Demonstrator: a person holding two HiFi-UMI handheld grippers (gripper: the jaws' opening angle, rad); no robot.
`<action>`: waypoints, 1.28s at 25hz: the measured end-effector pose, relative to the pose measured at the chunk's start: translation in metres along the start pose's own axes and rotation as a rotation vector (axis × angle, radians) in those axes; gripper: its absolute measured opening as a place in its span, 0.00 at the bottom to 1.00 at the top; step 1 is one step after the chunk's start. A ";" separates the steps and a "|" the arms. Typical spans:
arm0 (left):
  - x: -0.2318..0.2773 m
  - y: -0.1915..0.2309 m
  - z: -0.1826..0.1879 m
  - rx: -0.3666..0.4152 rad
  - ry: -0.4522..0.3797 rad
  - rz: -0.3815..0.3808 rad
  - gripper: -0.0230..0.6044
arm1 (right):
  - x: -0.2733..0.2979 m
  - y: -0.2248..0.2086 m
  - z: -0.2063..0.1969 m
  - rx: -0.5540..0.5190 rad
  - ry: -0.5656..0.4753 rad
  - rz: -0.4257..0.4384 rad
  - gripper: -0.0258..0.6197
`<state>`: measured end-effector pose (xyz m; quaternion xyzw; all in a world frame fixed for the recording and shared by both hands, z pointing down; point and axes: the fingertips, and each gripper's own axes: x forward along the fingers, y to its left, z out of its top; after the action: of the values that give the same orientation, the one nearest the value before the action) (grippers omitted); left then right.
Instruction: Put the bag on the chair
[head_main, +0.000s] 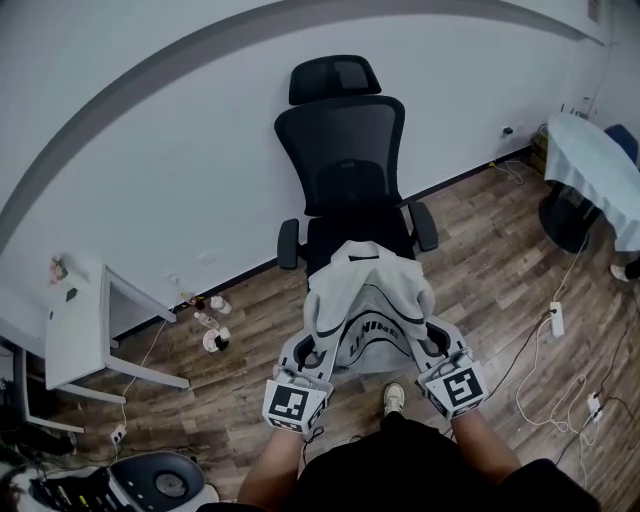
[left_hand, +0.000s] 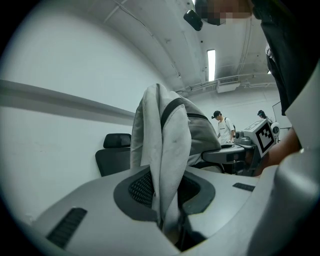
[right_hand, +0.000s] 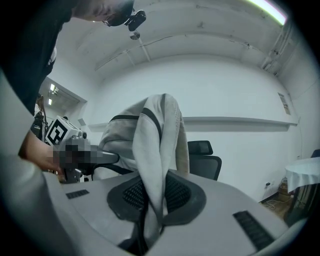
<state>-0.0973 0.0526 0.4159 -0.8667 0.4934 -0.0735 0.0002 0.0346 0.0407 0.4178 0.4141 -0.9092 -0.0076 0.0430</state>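
Though it sags in loose folds, the pale grey bag (head_main: 368, 305) is up off the ground, just in front of the black chair (head_main: 345, 150). The left gripper (head_main: 312, 352) has its jaws clamped on one fold of the cloth, and the right gripper (head_main: 436, 345) has its jaws clamped on another. Only the head view shows the wooden floor (head_main: 480, 270) and the chair whole. The left gripper view alone shows people (left_hand: 226, 129) standing far behind. The bag hides most of the seat, so I cannot tell whether it touches it.
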 end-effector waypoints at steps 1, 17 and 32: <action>0.008 0.002 0.000 -0.001 0.000 0.006 0.17 | 0.005 -0.006 0.001 -0.006 0.007 0.009 0.13; 0.103 0.045 -0.005 0.008 0.081 0.066 0.17 | 0.080 -0.091 -0.016 0.022 -0.021 0.102 0.13; 0.162 0.089 -0.003 -0.007 0.064 0.044 0.17 | 0.142 -0.132 -0.014 0.023 -0.038 0.109 0.14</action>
<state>-0.0926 -0.1313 0.4326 -0.8529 0.5122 -0.0994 -0.0173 0.0425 -0.1527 0.4356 0.3643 -0.9310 -0.0027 0.0213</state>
